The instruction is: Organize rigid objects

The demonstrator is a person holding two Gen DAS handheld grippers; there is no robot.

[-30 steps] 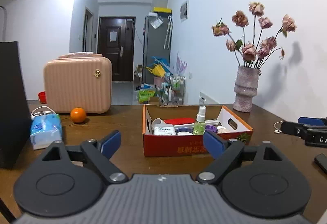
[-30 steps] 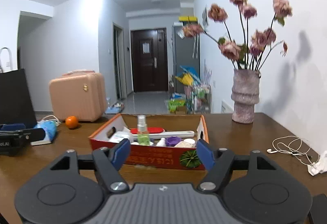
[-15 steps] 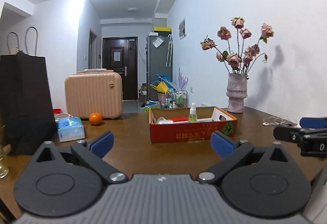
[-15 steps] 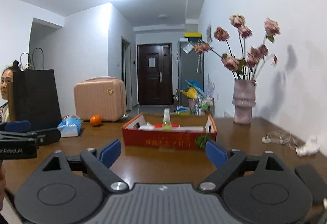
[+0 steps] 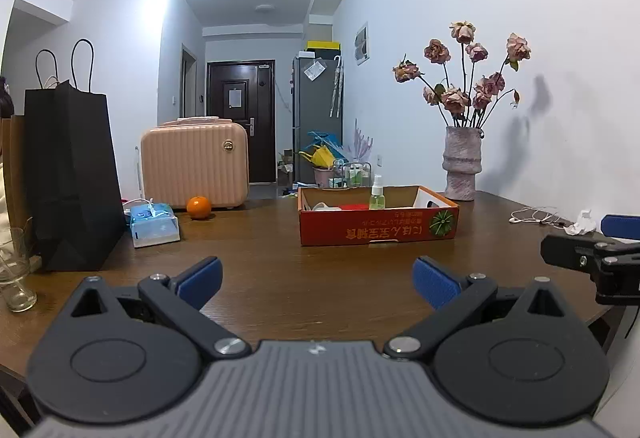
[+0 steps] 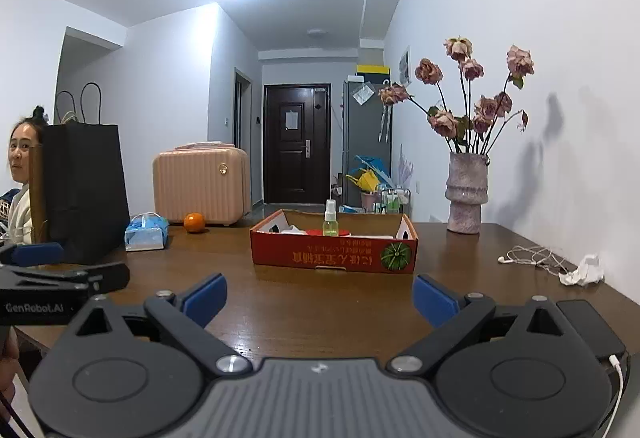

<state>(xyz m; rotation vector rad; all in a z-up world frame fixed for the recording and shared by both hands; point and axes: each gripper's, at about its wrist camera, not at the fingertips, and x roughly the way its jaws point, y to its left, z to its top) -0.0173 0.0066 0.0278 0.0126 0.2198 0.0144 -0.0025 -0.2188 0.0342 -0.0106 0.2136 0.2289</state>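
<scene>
A red cardboard box [image 5: 378, 230] stands in the middle of the brown table; it also shows in the right wrist view [image 6: 334, 254]. In it stands a small green spray bottle [image 5: 377, 194] [image 6: 330, 224] among a red flat item and white items. My left gripper [image 5: 316, 280] is open and empty, well back from the box near the table's front edge. My right gripper [image 6: 320, 296] is open and empty, also well short of the box. Each gripper shows at the edge of the other's view.
A black paper bag [image 5: 72, 178], a glass [image 5: 14, 274], a blue tissue pack [image 5: 154, 224], an orange [image 5: 199, 207] and a pink case [image 5: 196, 162] are on the left. A vase of dried roses [image 5: 462, 162], white earphones [image 6: 532, 256], crumpled tissue [image 6: 584, 270] and a black phone [image 6: 592, 326] are on the right.
Both grippers have pulled back from the box toward the table's front edge and risen a little. The box now looks smaller and farther. Both stayed open.
</scene>
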